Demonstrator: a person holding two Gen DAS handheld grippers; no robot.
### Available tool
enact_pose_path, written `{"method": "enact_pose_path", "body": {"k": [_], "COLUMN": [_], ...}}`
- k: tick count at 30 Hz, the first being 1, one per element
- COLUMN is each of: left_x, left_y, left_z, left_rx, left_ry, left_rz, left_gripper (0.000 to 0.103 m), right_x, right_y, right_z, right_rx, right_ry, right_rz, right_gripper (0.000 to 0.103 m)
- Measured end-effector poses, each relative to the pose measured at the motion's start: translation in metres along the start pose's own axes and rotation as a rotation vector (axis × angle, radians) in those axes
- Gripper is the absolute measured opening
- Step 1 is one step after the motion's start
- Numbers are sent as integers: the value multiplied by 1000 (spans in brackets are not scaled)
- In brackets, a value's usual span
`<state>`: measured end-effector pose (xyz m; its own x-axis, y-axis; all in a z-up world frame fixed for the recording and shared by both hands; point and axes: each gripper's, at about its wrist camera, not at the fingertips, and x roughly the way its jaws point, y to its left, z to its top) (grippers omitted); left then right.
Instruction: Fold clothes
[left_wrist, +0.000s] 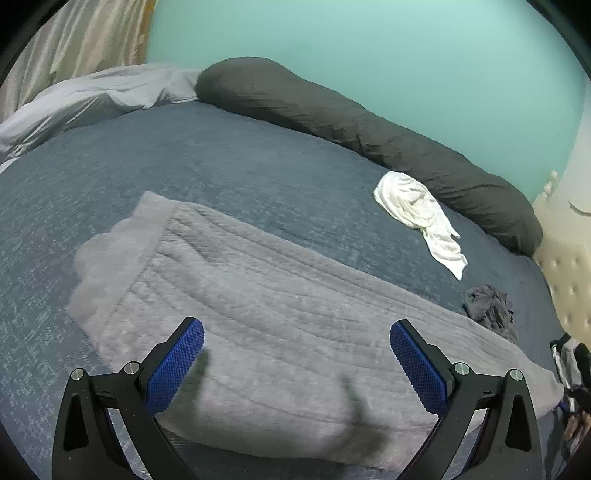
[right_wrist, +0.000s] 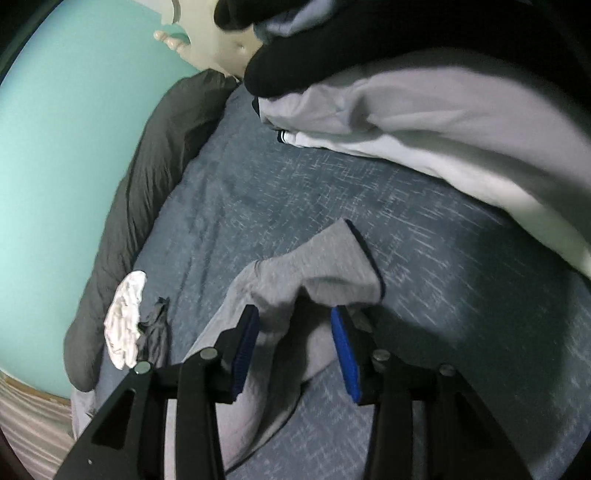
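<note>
My left gripper (left_wrist: 296, 363) hovers above the grey quilted fleece garment (left_wrist: 258, 314), which lies spread flat on the dark blue textured bedspread (left_wrist: 240, 162). Its blue pads (left_wrist: 173, 369) stand wide apart and hold nothing. My right gripper (right_wrist: 295, 328) points down along the bed, tilted toward one end of the same grey garment (right_wrist: 314, 266). That end is bunched and raised between the half-parted pads (right_wrist: 345, 354); I cannot tell whether they clamp it. A crumpled white cloth (left_wrist: 421, 214) lies near the long dark grey bolster pillow (left_wrist: 369, 125). A small dark grey crumpled cloth (left_wrist: 489, 306) lies just beside the garment's edge. A pile of grey, white and black clothes (right_wrist: 424, 110) lies near the right gripper.
</note>
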<state>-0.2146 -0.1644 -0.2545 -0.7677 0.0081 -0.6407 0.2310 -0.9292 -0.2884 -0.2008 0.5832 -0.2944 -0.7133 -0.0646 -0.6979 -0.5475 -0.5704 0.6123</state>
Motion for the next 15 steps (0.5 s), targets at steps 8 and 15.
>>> {"method": "enact_pose_path", "body": {"k": [8, 15], "left_x": [5, 6], "left_y": [-18, -24], "left_z": [-3, -4], "left_rx": [25, 31], "left_ry": [3, 6], "left_rz": [-11, -18], "left_gripper": [103, 103], "right_x": [18, -10], "right_y": [1, 27], "right_z": [17, 8], "right_rx": [-65, -253], "right_ry": [7, -68], "right_rz": [-100, 20], "right_gripper": [14, 6]}}
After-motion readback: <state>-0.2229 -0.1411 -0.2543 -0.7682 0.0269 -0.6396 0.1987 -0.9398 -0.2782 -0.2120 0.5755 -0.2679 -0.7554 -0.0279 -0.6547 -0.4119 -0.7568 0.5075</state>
